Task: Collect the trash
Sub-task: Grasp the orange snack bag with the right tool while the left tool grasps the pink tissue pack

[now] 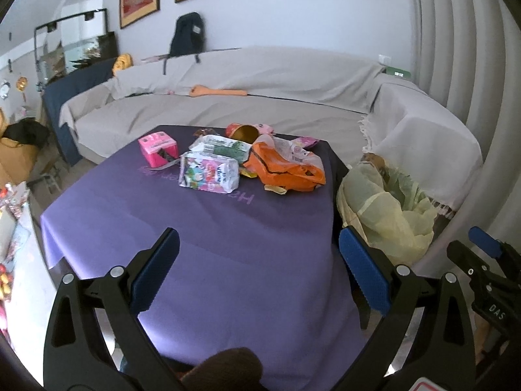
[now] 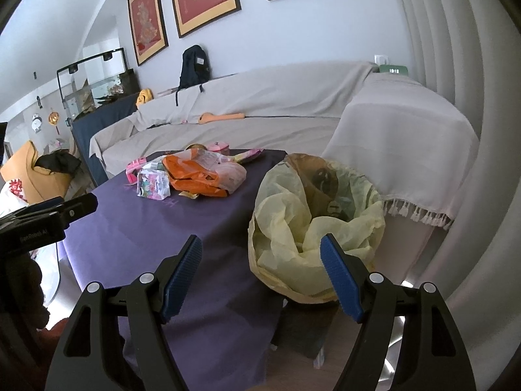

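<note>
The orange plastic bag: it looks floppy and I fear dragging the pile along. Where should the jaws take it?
Judging by its pose, pinch the orange plastic bag at its crumpled near edge, coming from the open purple tablecloth side. That edge is raised in folds; cartons crowd its left.

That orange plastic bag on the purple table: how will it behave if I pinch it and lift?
The orange plastic bag looks crumpled and thin, so it will probably sag and drape rather than hold shape. It likely weighs little. Wrappers lie against its edge, so they may drag along or drop off.
</note>
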